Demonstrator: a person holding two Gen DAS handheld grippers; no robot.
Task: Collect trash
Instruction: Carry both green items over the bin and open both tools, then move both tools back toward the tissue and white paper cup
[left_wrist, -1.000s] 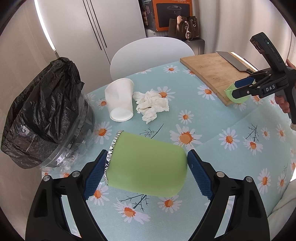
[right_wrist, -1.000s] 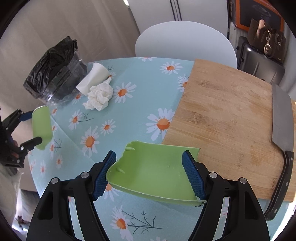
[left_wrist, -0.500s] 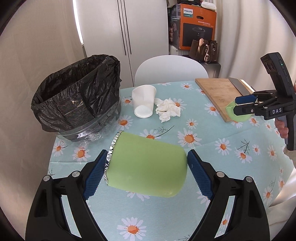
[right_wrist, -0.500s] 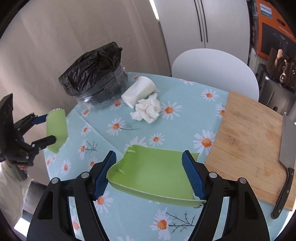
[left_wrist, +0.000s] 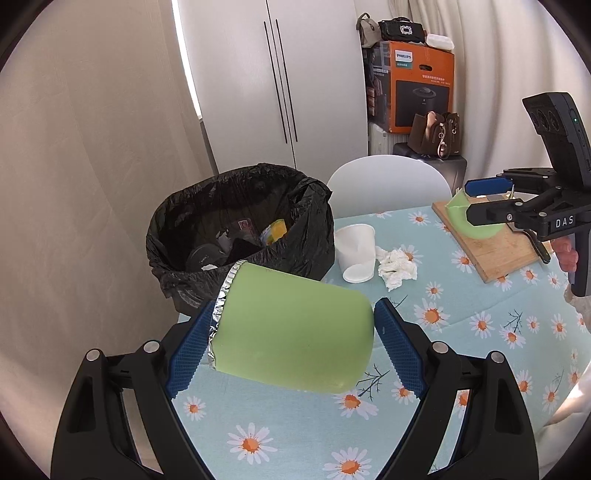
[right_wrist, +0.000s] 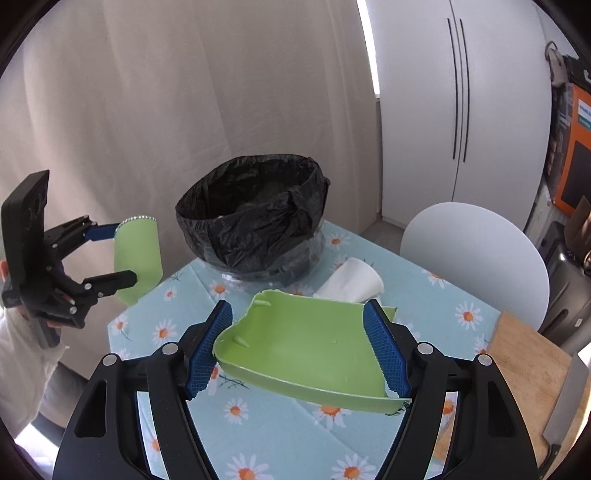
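Left tool (left_wrist: 291, 345) grips cup (left_wrist: 291, 328) near bin (left_wrist: 240, 206) rim; right tool (right_wrist: 299, 347) grips shard (right_wrist: 303, 354), both raised above worktop (left_wrist: 461, 354).

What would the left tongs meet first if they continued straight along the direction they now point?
Probably the black-lined trash bin: it lies straight ahead of the left tongs, beyond the green foil-rimmed container they hold. Depth is unclear.

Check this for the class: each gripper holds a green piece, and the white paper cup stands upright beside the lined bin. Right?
Not quite. The white paper cup lies on its side beside the lined bin, as the left wrist view shows. The left gripper and right gripper do each hold a green piece.
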